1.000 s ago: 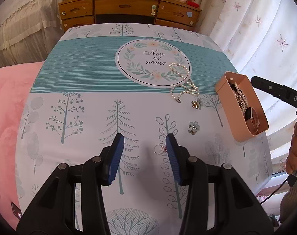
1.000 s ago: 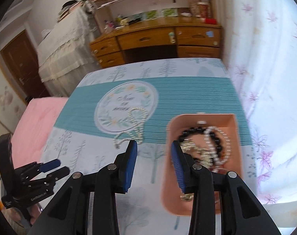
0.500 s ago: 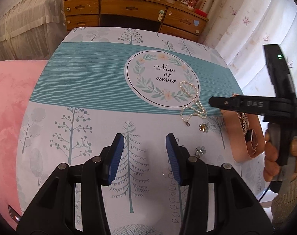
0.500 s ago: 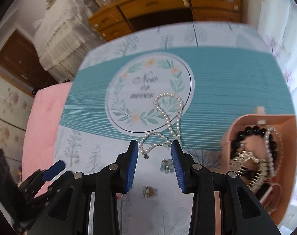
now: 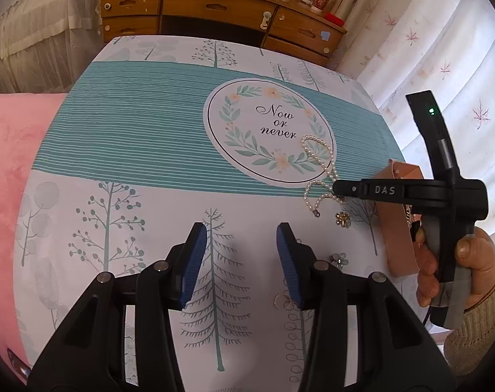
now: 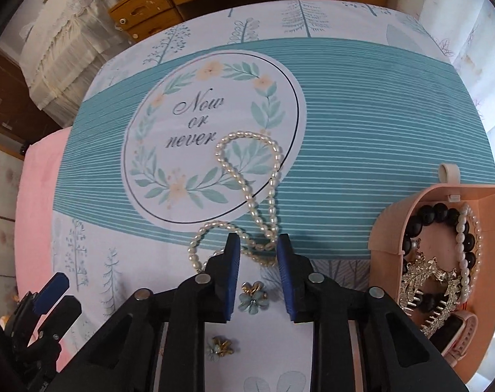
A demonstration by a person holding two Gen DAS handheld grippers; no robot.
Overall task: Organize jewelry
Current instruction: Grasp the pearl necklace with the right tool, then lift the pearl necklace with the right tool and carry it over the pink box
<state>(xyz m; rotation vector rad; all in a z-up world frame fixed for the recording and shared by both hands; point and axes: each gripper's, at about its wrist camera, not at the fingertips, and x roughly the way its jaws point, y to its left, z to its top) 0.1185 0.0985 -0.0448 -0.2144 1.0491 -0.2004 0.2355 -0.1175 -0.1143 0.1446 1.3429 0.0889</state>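
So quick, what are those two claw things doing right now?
Left gripper: open, holding nothing.
Right gripper: open, empty, its fingers either side of the pearl necklace.

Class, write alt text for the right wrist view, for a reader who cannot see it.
The open right claw hovers over a white pearl necklace lying on a teal-striped tablecloth. Two small flower earrings lie beneath it, and a pink plastic tray on the right holds more jewelry.
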